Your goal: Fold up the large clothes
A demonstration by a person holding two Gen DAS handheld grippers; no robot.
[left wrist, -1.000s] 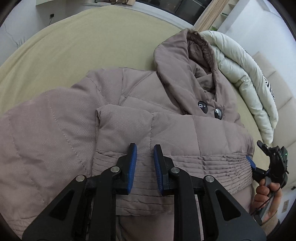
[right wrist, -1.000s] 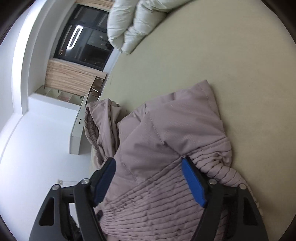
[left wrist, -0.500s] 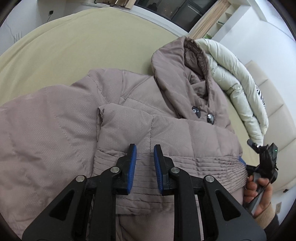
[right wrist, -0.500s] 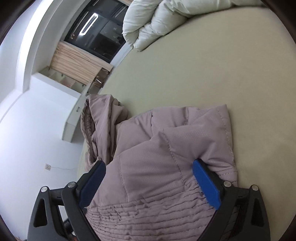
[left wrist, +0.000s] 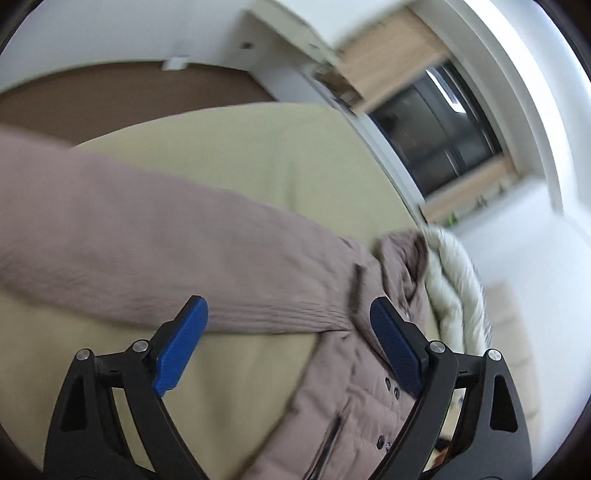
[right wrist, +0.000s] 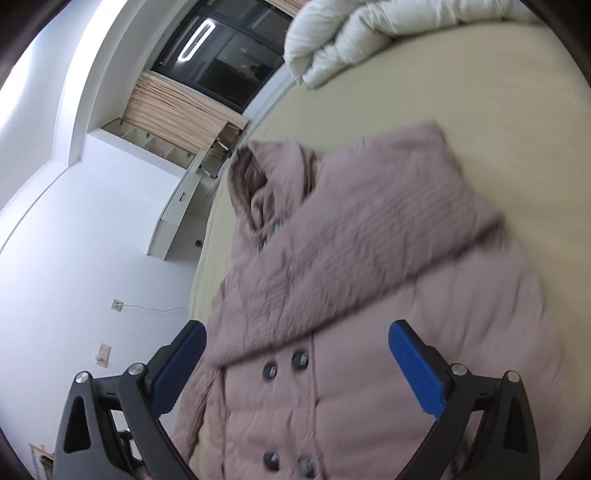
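A cream duvet (right wrist: 354,33) lies bunched on the beige bed (right wrist: 498,103) near a dark window (right wrist: 225,70).

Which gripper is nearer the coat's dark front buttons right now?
Right. The right gripper, jaws opening, frames the buttons; the left gripper, also opening, sits off beside the sleeve.

Right gripper (right wrist: 295,363) is hovering over the mauve padded coat (right wrist: 369,295), jaws opening, nothing between the blue pads (right wrist: 417,373). One sleeve (right wrist: 362,236) is lying folded across the chest. Cream duvet (right wrist: 354,33) is sitting beyond on the beige bed (right wrist: 517,110).
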